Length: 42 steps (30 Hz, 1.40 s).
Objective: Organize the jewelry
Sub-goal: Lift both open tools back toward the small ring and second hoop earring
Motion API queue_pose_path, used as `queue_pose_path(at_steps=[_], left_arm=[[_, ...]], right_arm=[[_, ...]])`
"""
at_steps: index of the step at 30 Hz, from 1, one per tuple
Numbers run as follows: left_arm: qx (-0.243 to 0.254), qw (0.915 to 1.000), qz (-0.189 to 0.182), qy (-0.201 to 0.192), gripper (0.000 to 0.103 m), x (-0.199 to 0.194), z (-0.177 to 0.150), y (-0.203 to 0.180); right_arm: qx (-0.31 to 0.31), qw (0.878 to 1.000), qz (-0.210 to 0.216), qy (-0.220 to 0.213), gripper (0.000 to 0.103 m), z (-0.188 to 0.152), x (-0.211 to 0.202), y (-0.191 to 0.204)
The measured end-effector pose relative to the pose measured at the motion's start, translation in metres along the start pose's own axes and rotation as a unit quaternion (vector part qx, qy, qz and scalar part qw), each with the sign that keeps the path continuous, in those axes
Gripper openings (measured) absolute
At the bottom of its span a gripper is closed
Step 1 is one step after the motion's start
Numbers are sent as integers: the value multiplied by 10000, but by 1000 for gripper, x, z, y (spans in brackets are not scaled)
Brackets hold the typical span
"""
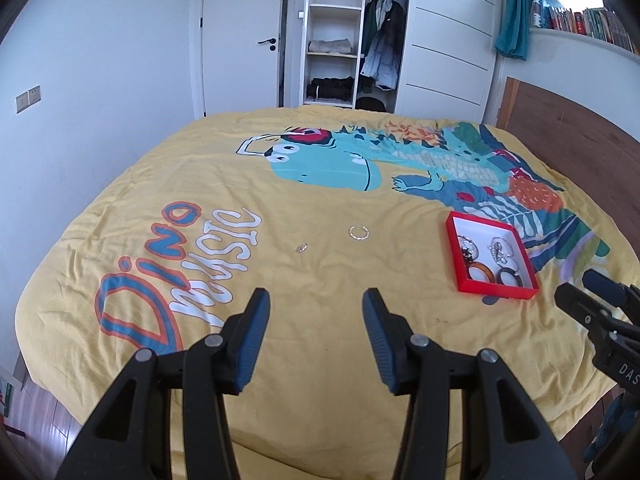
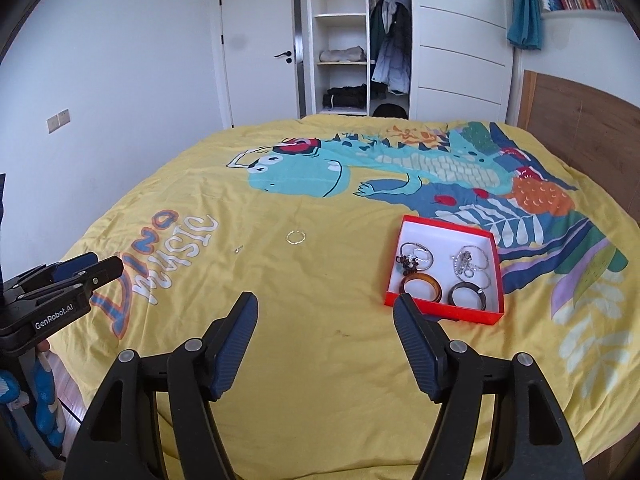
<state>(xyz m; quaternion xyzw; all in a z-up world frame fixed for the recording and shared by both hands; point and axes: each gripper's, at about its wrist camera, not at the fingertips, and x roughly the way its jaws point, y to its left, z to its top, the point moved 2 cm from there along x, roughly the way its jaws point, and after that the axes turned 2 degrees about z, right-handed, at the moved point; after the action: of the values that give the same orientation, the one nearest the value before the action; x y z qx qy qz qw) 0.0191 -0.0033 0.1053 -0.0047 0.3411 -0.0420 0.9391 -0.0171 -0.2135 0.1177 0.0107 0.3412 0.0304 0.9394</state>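
Note:
A red jewelry box with a white inside lies on the yellow bedspread and holds bangles and silver chains. A thin silver bracelet and a small silver ring lie loose on the spread, left of the box. My left gripper is open and empty, hovering short of the ring and bracelet. My right gripper is open and empty, its right finger just in front of the box's near left corner.
The bed carries a yellow cover with a dinosaur print. A wooden headboard is at the right. An open wardrobe and a door stand behind the bed. Wooden floor lies at the left.

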Motion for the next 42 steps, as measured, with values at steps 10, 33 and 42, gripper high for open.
queue_pose_path(at_steps=[10, 33, 42], left_arm=[[-93, 9995, 171, -235, 46, -33, -2, 16], [174, 9978, 303, -572, 46, -79, -10, 13], [112, 9947, 377, -947, 46, -91, -8, 23]], right_arm=[[-200, 9995, 178, -137, 74, 1, -15, 21], [-334, 9973, 279, -596, 77, -2, -64, 40], [-383, 9964, 339, -681, 77, 0, -60, 49]])
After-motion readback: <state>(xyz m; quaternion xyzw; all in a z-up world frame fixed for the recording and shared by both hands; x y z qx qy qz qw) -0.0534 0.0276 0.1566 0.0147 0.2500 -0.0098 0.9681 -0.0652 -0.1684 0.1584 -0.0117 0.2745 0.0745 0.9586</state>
